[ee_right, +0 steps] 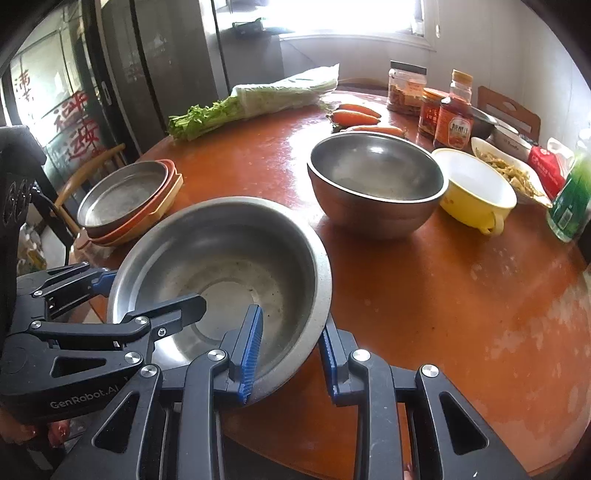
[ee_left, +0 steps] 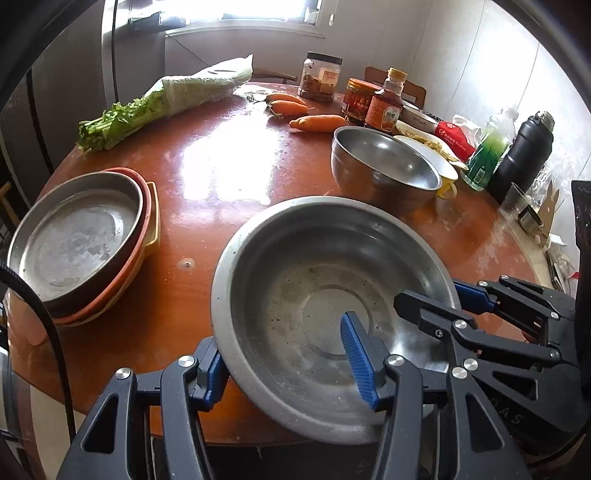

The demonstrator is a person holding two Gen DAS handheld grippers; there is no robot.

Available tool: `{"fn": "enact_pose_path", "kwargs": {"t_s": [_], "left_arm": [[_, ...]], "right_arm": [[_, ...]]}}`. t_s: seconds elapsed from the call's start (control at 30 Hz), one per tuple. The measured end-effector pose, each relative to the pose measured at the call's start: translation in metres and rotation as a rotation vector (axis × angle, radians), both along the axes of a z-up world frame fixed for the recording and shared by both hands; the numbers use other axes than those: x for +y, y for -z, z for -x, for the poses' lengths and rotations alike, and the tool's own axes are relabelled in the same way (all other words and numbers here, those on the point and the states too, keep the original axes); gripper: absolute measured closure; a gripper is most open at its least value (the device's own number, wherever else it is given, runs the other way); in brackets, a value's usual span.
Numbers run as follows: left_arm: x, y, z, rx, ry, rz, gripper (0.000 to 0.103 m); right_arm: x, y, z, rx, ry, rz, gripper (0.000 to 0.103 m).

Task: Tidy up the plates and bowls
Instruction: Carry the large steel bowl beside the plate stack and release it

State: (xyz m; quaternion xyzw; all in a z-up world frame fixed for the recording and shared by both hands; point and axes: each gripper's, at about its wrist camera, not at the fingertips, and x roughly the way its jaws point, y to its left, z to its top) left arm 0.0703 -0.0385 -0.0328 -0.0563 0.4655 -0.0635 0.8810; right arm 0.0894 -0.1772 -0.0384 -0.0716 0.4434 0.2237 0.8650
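A home kitchen or dining corner, by the look of it: a round reddish desk [ee_right: 443,295] carries carrots [ee_left: 320,123], bagged leafy greens [ee_right: 258,101], sauce jars [ee_left: 384,107] and a dish of food [ee_right: 513,173]. A tall grey fridge [ee_right: 173,74] stands behind, a wooden chair [ee_right: 509,110] is pushed in, and daylight pours through a window [ee_left: 240,11].

"GenRobot.AI" on the left gripper [ee_right: 110,291] body; red characters on the glass door [ee_right: 74,122].
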Motion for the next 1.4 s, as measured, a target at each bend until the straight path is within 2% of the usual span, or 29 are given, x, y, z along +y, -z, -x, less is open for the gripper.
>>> {"fn": "enact_pose_path", "kwargs": {"t_s": [0.4,0.57,0.63,0.7,0.77,0.97,1.4], "left_arm": [[-0.012,0.003,-0.012,-0.014,0.039,-0.016,0.048],[-0.011,0.004,-0.018,-0.012,0.029,0.009,0.047],[-0.009,0.003,-0.019,-0.015,0.016,0.006,0.047],[-0.008,0.001,-0.018,-0.029,0.009,-0.003,0.043],[-0.007,-0.001,-0.018,-0.039,0.007,-0.002,0.037],[-0.003,-0.006,-0.018,-0.054,-0.005,0.005,0.036],[0.008,-0.045,-0.008,-0.112,-0.034,0.009,0.032]], "right_arm": [[-0.008,-0.001,-0.010,0.006,0.065,0.009,0.073],[-0.011,0.002,-0.015,0.014,0.087,-0.002,0.073],[-0.013,0.001,-0.015,0.015,0.095,-0.009,0.071],[-0.016,-0.002,-0.015,0.006,0.104,-0.021,0.063],[-0.019,-0.004,-0.015,0.005,0.110,-0.024,0.063],[-0.028,-0.012,-0.014,-0.003,0.129,-0.048,0.058],[-0.049,-0.044,-0.010,-0.066,0.167,-0.103,0.055]]}}
